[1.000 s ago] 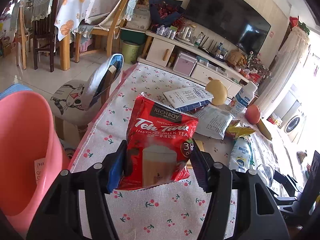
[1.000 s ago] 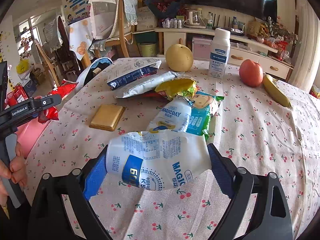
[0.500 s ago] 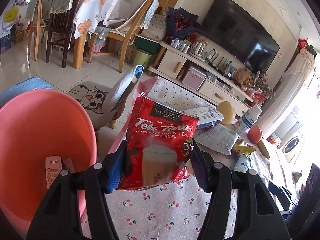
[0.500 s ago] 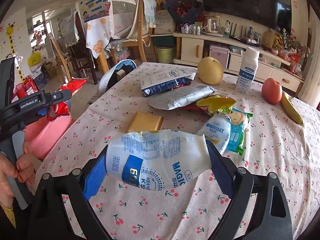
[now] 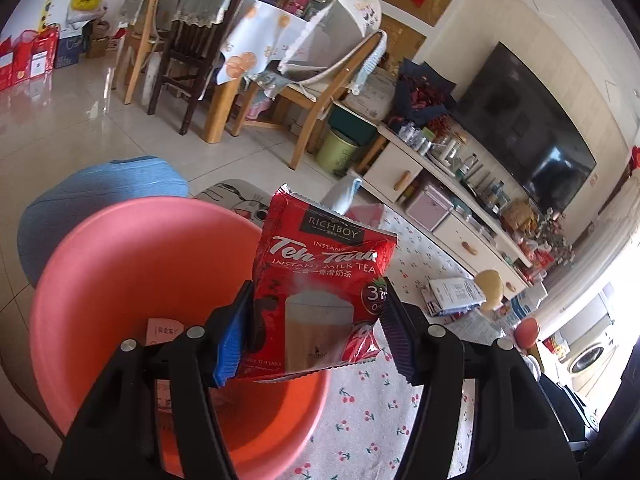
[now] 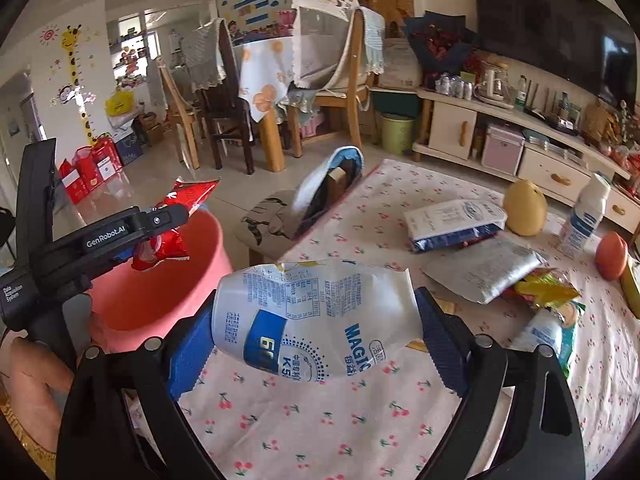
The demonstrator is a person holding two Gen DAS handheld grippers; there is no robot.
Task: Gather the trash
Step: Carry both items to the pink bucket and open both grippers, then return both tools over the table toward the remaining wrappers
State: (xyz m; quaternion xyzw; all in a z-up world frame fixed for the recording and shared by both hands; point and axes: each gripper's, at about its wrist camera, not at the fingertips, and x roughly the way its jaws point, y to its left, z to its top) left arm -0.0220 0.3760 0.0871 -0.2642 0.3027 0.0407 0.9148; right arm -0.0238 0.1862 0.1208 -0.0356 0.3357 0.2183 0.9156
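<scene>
My left gripper [image 5: 314,330] is shut on a red milk tea packet [image 5: 320,280] and holds it over the near rim of a pink bin [image 5: 132,264] beside the table. In the right wrist view that left gripper [image 6: 160,220] and the red packet [image 6: 176,216] hang above the pink bin [image 6: 152,292] at the left. My right gripper [image 6: 316,320] is shut on a crumpled white and blue drink pouch [image 6: 316,316], above the cherry-print tablecloth [image 6: 360,420] near the table's left edge.
More wrappers [image 6: 480,268], a blue-white packet [image 6: 452,220], a pear [image 6: 524,208], a white bottle [image 6: 584,216] and an apple [image 6: 611,250] lie on the table. A cat-print chair [image 6: 304,208] stands by the table's far left side. A hand [image 6: 32,368] holds the left gripper's handle.
Both grippers have swung left toward the pink bin with their loads. The red packet has gone from over the tablecloth to over the bin's rim. The pouch is now near the table's left edge.
</scene>
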